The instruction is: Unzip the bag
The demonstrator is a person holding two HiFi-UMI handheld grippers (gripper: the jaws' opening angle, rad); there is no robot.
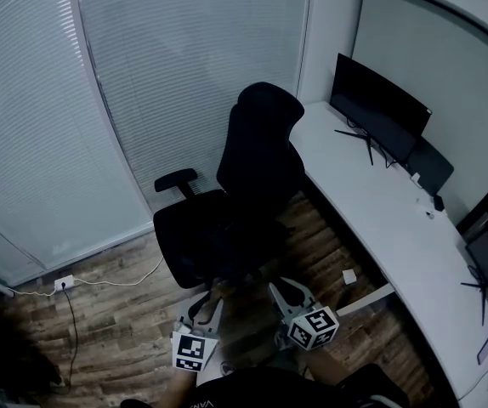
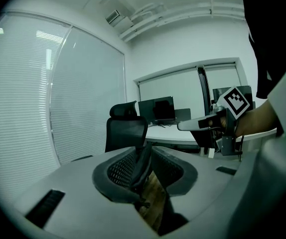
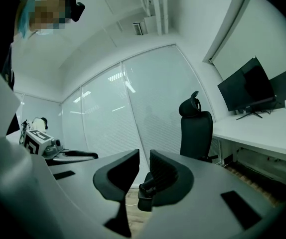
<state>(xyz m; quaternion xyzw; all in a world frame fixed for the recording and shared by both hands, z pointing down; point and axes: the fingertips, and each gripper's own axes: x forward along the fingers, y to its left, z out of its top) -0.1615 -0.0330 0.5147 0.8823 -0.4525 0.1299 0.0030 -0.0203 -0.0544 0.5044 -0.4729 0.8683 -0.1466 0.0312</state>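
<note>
Well, we see both grippers low in the head view, near its bottom edge, pointed at the chair (image 1: 244,202) just ahead. L gripper (image 2: 147,152): jaws a little apart, thin gap w/ floor (image 1: 116,313) showing through, nothing clamped. R gripper (image 3: 143,158): jaws likewise a little apart, clamped on nothing; a dark lump low in the gap we can't identify. Open floor lies to the left, up to the blinds (image 1: 57,143). On the right the desk (image 1: 380,219) edge curves in close, w/ a monitor (image 1: 380,109) on it. The bag we can't pick out for sure. A dark shape (image 1: 252,389) under the grippers is cut off by the frame: bag or clothing, can't tell.
</note>
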